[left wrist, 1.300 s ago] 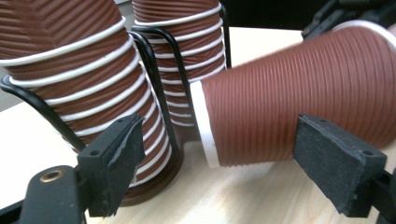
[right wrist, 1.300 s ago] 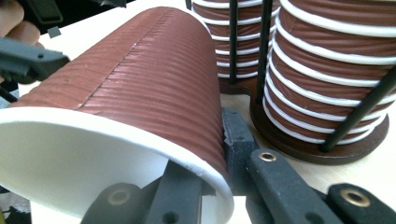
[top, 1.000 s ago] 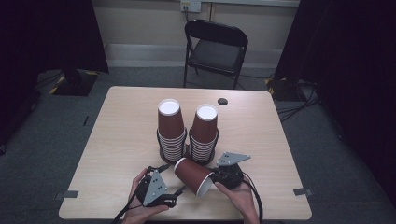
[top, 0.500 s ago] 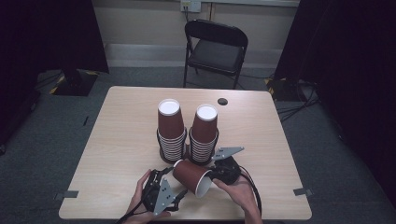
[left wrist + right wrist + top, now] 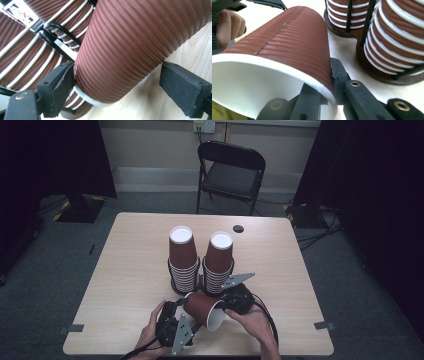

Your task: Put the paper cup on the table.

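Cup (image 5: 202, 310) is the thing in play here: a ribbed brown paper one, lying on its side just above the table (image 5: 125, 270) in the lower middle of the high view, white mouth pointing toward the lower right.

Going left to right: the left gripper (image 5: 175, 330) sits at the cup's narrow bottom end. In the left gripper view its jaws have just been opening, and you can see why I'd call it open now: the pad on the left of that frame is right against the ribbed wall, but the pad on the right stands clear with bare table showing in the gap. Looks like it's letting go after helping steady or pull the cup.

The right gripper (image 5: 231, 304) is doing the real holding. In the right gripper view it's pinched shut on the cup's rim (image 5: 322, 88), one jaw inside the white lining and one outside, which makes sense for carrying a single cup by its lip.

Behind them, the two stacks of cups (image 5: 181, 262) stand upside down in a dark wire holder (image 5: 364, 22), presumably where this one came from or is headed.

Hard to tell: whether the left-hand pad is truly touching or just beside, whether the cup's underside rests on the table, and the holder's base is mostly hidden behind the hands.
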The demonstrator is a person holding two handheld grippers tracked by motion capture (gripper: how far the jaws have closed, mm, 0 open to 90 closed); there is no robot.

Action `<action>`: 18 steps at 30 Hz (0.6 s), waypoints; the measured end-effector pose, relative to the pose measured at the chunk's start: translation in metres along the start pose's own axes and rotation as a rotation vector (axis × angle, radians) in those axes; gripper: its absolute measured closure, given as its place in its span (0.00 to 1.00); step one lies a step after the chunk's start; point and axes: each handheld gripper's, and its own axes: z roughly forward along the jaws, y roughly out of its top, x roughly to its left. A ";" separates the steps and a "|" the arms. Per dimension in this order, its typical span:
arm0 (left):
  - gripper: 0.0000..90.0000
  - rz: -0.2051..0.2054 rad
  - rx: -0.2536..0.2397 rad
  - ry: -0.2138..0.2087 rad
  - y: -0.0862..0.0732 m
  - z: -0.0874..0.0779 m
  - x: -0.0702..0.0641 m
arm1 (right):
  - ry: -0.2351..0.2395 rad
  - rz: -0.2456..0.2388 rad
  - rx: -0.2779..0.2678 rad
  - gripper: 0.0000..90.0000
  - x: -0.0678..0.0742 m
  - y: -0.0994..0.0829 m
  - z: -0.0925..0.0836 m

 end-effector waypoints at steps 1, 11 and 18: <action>0.14 0.010 0.004 0.005 0.001 0.000 0.000 | 0.002 0.004 -0.002 0.95 0.000 0.002 0.000; 0.11 0.050 0.033 -0.020 0.005 0.003 0.005 | 0.016 0.014 0.008 0.96 0.001 0.011 0.005; 0.09 0.049 0.044 -0.035 0.009 0.009 0.003 | 0.038 0.008 0.016 0.96 0.004 0.012 0.010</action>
